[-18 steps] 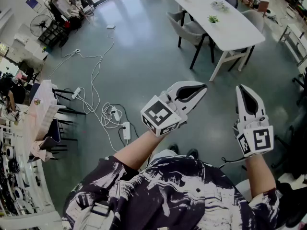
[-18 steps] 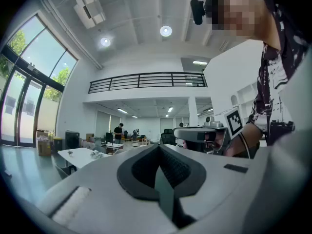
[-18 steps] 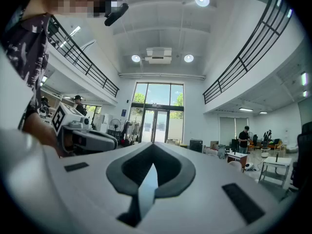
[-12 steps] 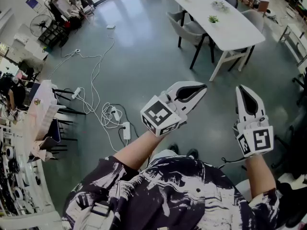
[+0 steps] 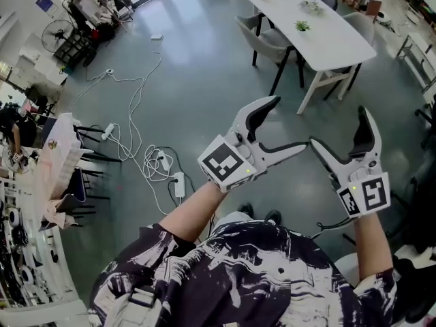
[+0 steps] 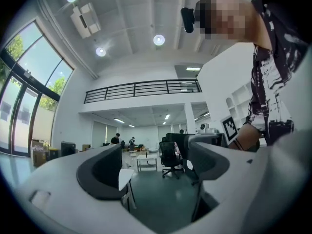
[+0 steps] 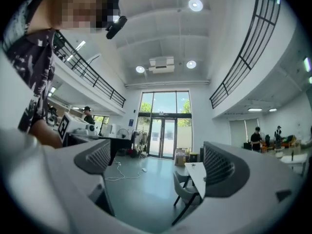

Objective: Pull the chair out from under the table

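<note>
Left gripper [image 5: 287,122]: jaws spread wide, nothing between them. Grey padded chair [image 5: 268,43] on dark legs sits tucked against left long side of white oblong table [image 5: 337,46], straight ahead, well apart from both grippers; left one looks slightly nearer. Right gripper [image 5: 339,127]: jaws wide apart, empty.

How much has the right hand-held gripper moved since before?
Yes, barely: the right hand-held gripper keeps its place below the white table, but its jaws have spread wide open.
</note>
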